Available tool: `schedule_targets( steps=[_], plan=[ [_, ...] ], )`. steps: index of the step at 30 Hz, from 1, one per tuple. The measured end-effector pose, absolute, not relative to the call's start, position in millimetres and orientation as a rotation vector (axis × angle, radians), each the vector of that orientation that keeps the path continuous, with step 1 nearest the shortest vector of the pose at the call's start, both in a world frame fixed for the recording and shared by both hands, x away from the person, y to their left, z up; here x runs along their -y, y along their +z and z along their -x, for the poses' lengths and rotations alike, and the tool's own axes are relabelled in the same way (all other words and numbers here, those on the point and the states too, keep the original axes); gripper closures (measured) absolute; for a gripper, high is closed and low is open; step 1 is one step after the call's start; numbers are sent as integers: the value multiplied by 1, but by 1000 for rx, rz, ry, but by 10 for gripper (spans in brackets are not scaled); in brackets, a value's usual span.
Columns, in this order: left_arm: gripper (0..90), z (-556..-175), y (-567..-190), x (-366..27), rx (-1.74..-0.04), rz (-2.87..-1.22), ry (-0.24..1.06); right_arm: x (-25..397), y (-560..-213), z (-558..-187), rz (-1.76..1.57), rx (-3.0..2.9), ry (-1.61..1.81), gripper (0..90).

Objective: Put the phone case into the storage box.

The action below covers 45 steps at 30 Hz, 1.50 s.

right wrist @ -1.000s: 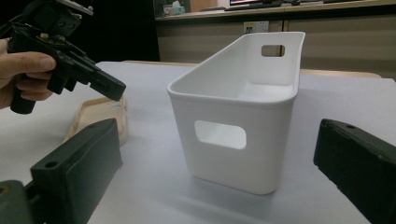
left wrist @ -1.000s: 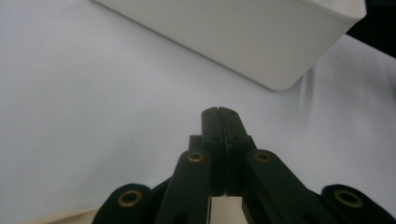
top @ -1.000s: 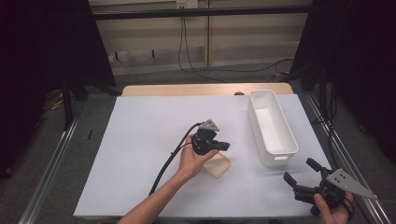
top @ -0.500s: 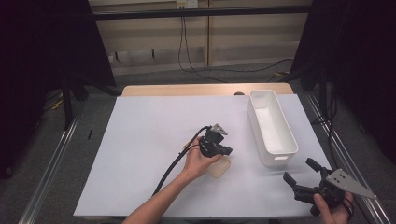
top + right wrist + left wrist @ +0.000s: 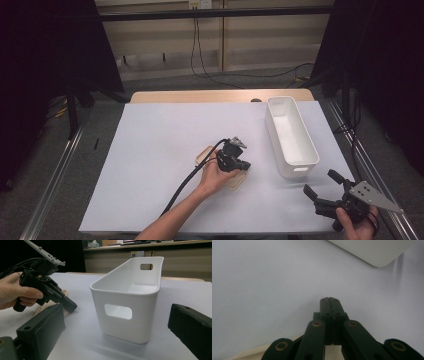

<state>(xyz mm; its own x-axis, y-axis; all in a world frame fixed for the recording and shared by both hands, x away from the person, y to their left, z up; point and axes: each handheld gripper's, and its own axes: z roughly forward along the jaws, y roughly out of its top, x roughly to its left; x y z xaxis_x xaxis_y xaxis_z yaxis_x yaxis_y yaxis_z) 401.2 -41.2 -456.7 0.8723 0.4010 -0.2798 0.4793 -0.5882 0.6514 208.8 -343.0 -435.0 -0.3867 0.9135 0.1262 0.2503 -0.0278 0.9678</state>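
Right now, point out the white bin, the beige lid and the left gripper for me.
white bin (image 5: 298, 165), high view, near end wall by the handle slot.
beige lid (image 5: 204, 153), high view, far corner beside the hand.
left gripper (image 5: 329, 300), left gripper view, tips of the shut jaws.

Both grippers are black: the left gripper (image 5: 239, 164) has flat linked bars joined by brass-ringed pivots, and a thick black cable (image 5: 186, 186) trails from it along a bare, sleeveless forearm. The right gripper (image 5: 320, 190) has blocky, matte jaw pads and carries a grey three-cornered plate (image 5: 374, 197) (small screws dot the left one's plate too)
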Motion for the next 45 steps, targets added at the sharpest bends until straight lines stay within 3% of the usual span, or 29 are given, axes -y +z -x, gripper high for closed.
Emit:
schedule_targets(
  steps=[45],
  plan=[
    [900, -386, -455, 25, -588, -2300, -149, 344, -435, -208, -1228, -1661, 1446, 6]
  ],
)
